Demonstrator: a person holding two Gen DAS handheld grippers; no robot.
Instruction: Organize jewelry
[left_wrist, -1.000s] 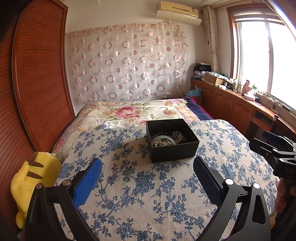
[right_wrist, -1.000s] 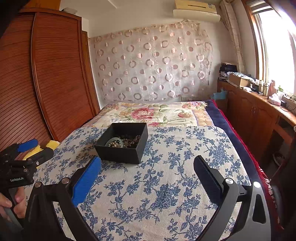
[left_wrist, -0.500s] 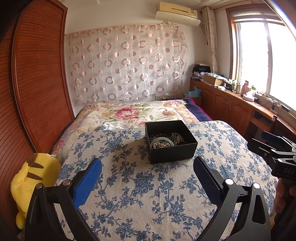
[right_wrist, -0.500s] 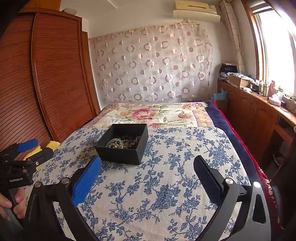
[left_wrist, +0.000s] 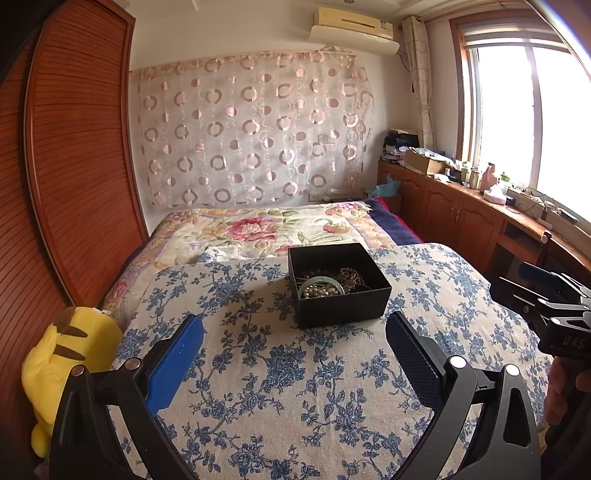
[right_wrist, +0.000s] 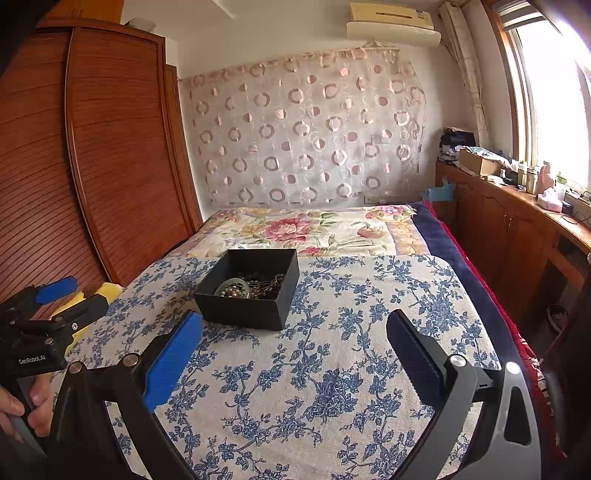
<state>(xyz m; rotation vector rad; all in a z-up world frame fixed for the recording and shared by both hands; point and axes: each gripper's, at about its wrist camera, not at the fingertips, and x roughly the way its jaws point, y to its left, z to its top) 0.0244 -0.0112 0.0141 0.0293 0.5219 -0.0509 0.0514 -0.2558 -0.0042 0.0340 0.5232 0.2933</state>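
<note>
Both our left tool and right tool hang spread and empty, short of the black box on the bed. Inside it, tangled chains look light and snaggy; we'd pinch the stiff green bangle by its rim.

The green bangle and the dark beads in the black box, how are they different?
The green bangle is one smooth pale ring, while the dark beads are a string of many small round pieces. The bangle lies toward the near side of the black box, with pearly beads inside its loop; the dark beads lie farther back. Both rest loose in the box, untouched by either gripper.
</note>
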